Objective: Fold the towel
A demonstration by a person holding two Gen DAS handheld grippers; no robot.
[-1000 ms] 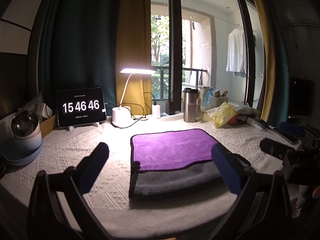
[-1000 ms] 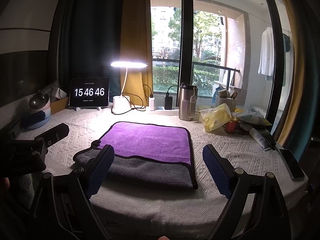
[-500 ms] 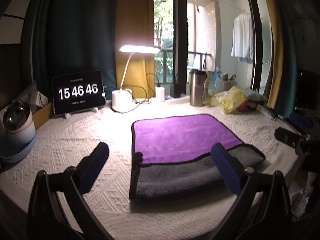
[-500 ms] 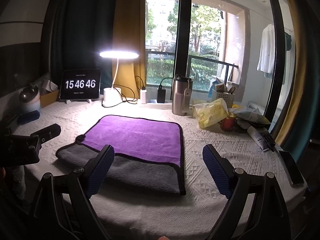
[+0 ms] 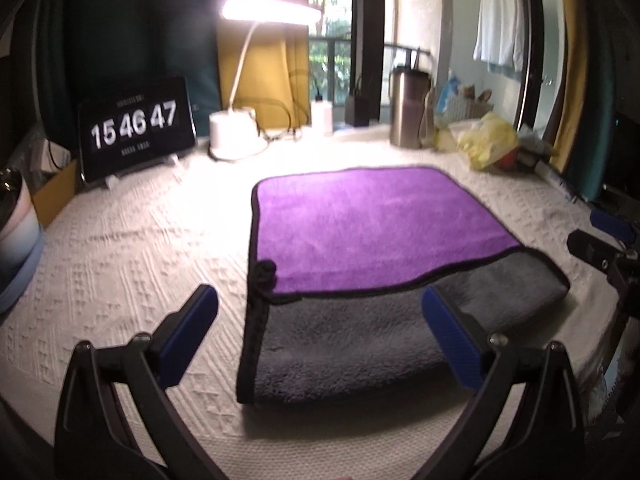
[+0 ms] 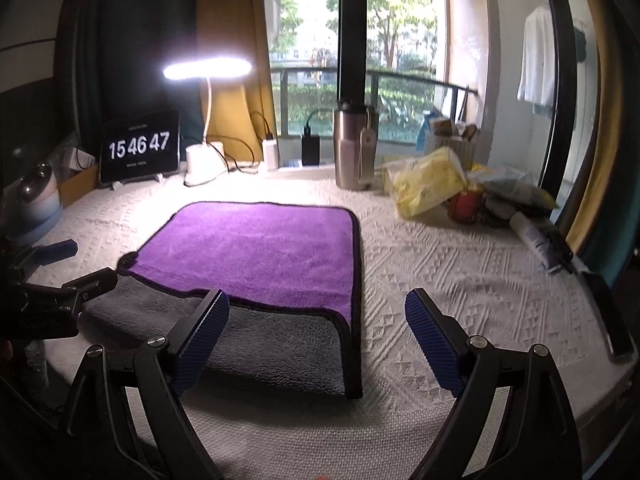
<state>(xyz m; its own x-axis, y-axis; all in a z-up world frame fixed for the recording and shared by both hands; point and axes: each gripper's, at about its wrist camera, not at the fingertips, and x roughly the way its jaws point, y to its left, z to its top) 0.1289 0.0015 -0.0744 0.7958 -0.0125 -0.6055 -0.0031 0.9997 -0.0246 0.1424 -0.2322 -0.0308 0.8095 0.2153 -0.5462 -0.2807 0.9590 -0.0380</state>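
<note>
A towel (image 5: 372, 224) lies flat on the white textured cloth, folded once: a purple layer with black trim on top, a grey layer (image 5: 348, 344) showing along the near side. It also shows in the right wrist view (image 6: 256, 252). My left gripper (image 5: 320, 336) is open and empty, above the towel's near left corner. My right gripper (image 6: 318, 340) is open and empty, above the towel's near right corner. Each gripper shows at the edge of the other's view.
At the back stand a tablet clock (image 5: 136, 124), a lit desk lamp (image 5: 236, 136), a steel flask (image 6: 354, 152), and a yellow bag (image 6: 428, 184) among clutter. A round pot (image 5: 16, 216) sits at the left. A phone (image 6: 612, 316) lies at the right edge.
Both grippers have moved forward and down toward the towel's near edge, so the towel looks larger. The towel itself has not moved.
</note>
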